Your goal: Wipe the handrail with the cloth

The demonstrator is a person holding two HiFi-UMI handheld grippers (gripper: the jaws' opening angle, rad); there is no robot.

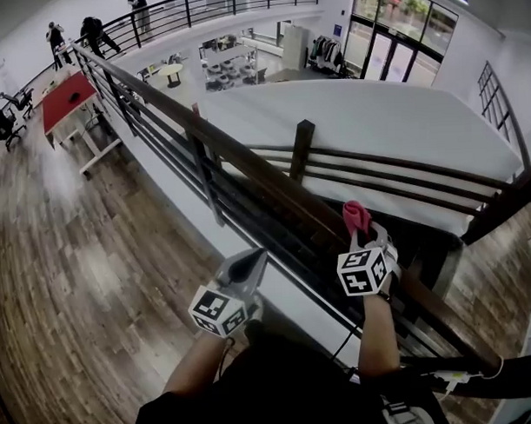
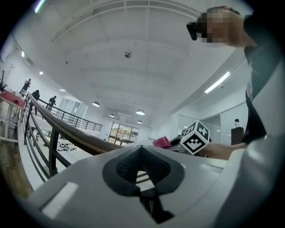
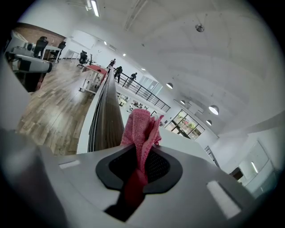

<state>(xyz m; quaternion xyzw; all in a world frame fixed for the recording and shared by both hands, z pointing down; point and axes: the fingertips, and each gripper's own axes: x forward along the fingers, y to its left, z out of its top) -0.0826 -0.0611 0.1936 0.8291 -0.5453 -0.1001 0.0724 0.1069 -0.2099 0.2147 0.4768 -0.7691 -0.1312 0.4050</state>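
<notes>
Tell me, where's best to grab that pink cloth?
Grip the pink cloth by its bunched end, as the right gripper does, leaving loose folds sticking out past the jaws. Come from above the wooden handrail so those folds meet it.

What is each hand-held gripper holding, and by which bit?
Right hand-held gripper: the pink cloth, pinched at a bunched fold, one end poking out. Left hand-held gripper: nothing.

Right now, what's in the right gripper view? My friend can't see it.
The right gripper pinches a pink cloth that sticks up between its jaws. A long dark handrail runs away just left of it.
</notes>
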